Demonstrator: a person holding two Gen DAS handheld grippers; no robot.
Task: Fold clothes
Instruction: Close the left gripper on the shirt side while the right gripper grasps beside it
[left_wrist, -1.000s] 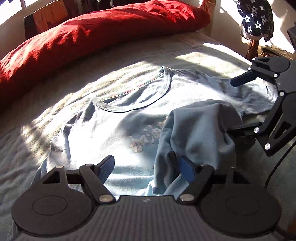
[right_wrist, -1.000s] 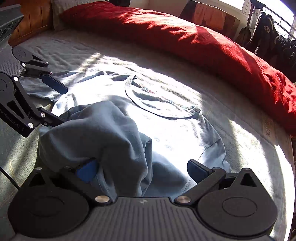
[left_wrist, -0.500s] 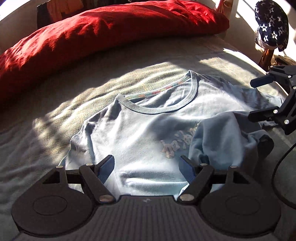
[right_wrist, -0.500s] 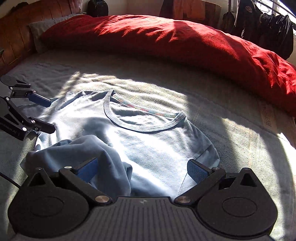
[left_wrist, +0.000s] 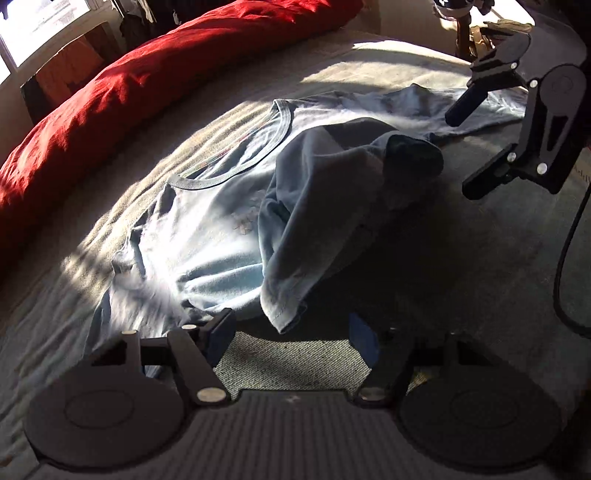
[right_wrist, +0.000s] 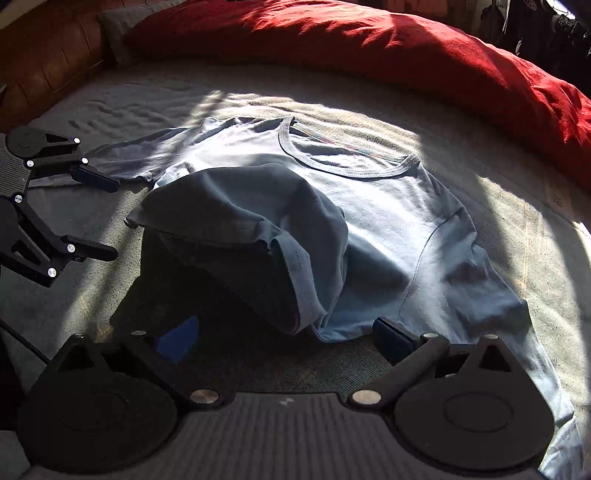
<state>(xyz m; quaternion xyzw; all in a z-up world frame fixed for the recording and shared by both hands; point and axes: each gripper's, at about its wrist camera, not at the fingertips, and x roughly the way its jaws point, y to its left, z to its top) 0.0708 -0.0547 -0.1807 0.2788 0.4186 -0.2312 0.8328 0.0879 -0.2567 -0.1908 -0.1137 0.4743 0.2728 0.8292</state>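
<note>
one pale blue t-shirt (right_wrist: 388, 206), side flap bunched over its front

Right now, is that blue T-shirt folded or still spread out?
Partly folded. The T-shirt lies flat on the bed, neckline showing, but one side flap is flipped loosely over its middle, rumpled.

Left wrist view low over the bed (left_wrist: 480, 258), facing far-left, right wrist view low, facing far-right, both close, sharing the T-shirt (left_wrist: 207, 236) (right_wrist: 406, 221) and red duvet (left_wrist: 147, 85) (right_wrist: 369, 40)
</note>
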